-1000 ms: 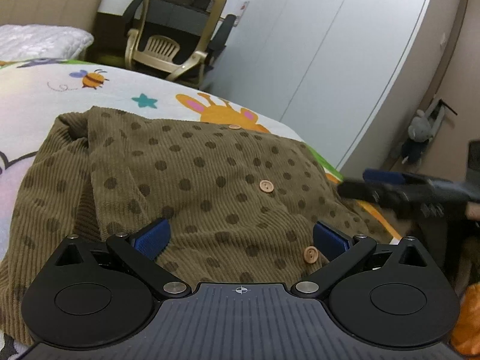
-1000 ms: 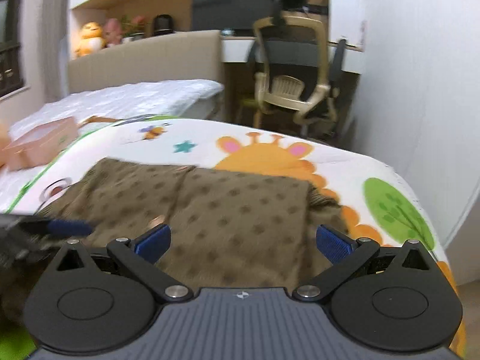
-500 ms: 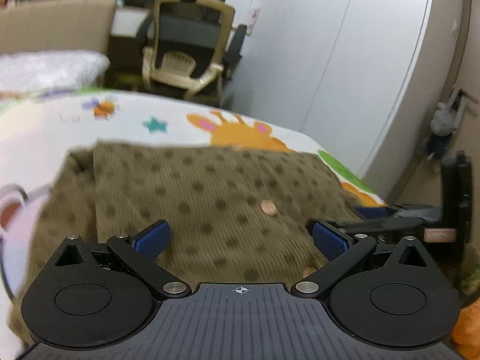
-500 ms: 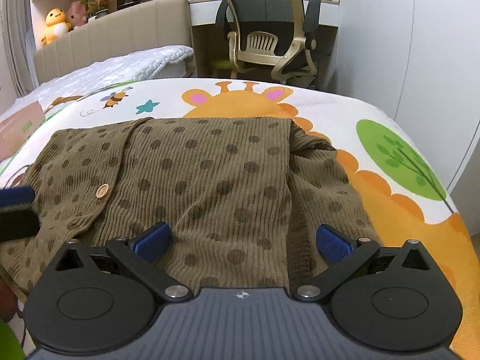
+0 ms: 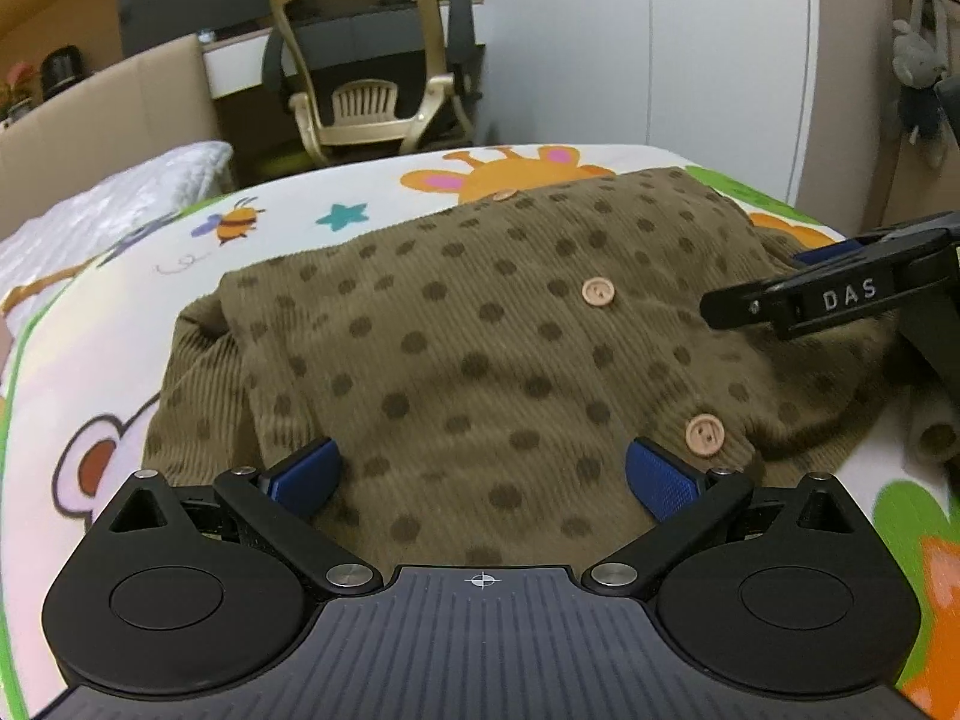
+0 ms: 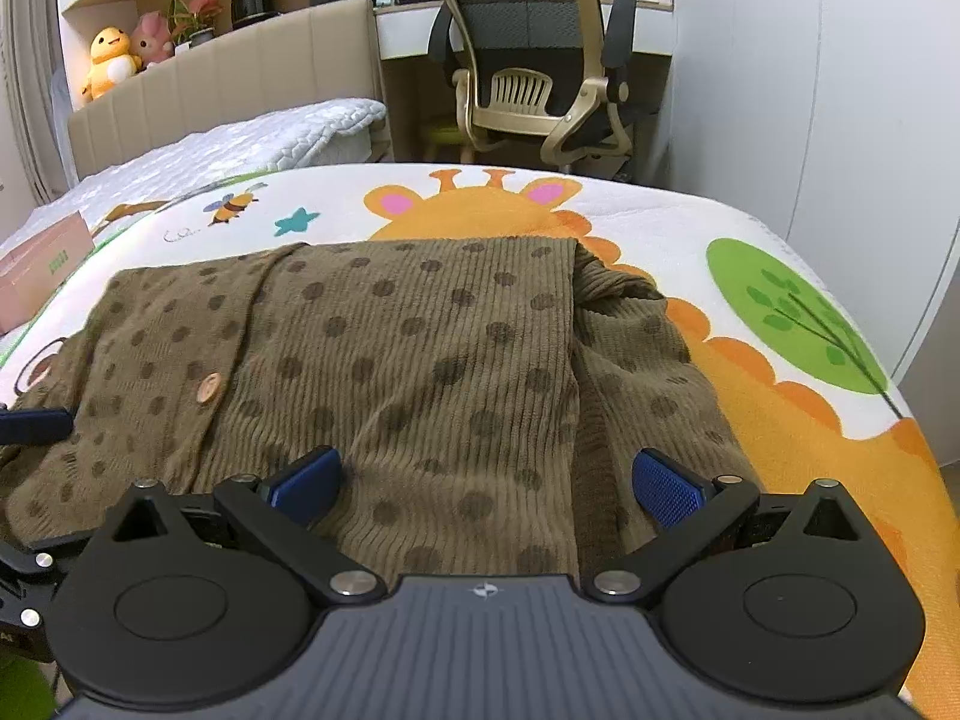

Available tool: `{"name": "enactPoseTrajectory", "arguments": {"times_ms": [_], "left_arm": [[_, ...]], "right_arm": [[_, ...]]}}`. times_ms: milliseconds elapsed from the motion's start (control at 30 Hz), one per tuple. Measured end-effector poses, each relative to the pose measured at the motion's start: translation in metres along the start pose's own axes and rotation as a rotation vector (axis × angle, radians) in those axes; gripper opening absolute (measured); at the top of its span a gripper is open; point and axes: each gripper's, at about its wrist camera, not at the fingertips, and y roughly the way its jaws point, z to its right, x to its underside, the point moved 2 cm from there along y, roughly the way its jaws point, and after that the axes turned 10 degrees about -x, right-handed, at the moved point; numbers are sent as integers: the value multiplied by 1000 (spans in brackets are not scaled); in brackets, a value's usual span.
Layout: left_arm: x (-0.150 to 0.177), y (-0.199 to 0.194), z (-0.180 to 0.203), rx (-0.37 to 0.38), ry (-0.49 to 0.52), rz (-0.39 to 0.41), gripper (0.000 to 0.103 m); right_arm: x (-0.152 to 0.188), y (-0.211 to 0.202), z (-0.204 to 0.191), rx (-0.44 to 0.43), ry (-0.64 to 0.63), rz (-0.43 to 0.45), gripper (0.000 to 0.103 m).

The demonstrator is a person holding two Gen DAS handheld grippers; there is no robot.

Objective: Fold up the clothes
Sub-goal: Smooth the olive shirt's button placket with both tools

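A brown polka-dot corduroy cardigan [image 5: 480, 330] with tan buttons lies partly folded on the cartoon-print blanket [image 5: 120, 312]. My left gripper [image 5: 480, 474] hovers open over its near hem, nothing between the blue pads. In the left wrist view the right gripper's black finger marked DAS [image 5: 840, 297] reaches in from the right above the cardigan's right side. In the right wrist view the same cardigan [image 6: 420, 360] shows a folded sleeve along its right edge, and my right gripper [image 6: 486, 486] stands open over the near hem. The left gripper's blue tip [image 6: 33, 425] shows at the left edge.
An office chair [image 6: 534, 72] stands beyond the blanket's far edge, by a beige headboard [image 6: 228, 78] and a white quilt [image 6: 240, 144]. A pink box [image 6: 36, 270] sits at the far left. A white wall [image 6: 810, 90] runs on the right. A grey plush [image 5: 918, 78] hangs at right.
Both grippers have drawn back and risen slightly, so more of the cardigan and blanket shows. Both stay open. The right gripper's finger now reaches further over the cardigan in the left view.
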Motion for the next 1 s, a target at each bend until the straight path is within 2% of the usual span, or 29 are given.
{"name": "enactPoseTrajectory", "arguments": {"times_ms": [100, 167, 267, 300, 400, 533, 1000], "left_arm": [[4, -3, -3, 13, -6, 3, 103], [7, -5, -6, 21, -10, 5, 103], [9, -7, -8, 33, -19, 11, 103], [9, -7, -8, 34, -15, 12, 103], [10, -8, -8, 40, -10, 15, 103], [9, -8, -12, 62, -38, 21, 103], [9, -7, -16, 79, -60, 24, 103]], "right_arm": [[-2, -22, -14, -88, -5, 64, 103], [-5, -30, -32, -128, -86, 84, 103], [1, -21, -59, -139, -230, 37, 103], [4, -14, -62, -124, -238, 3, 103], [12, -2, -60, -97, -217, -48, 103], [12, -3, -57, -86, -224, -66, 103], [18, -5, -55, -96, -205, -39, 103]]}}
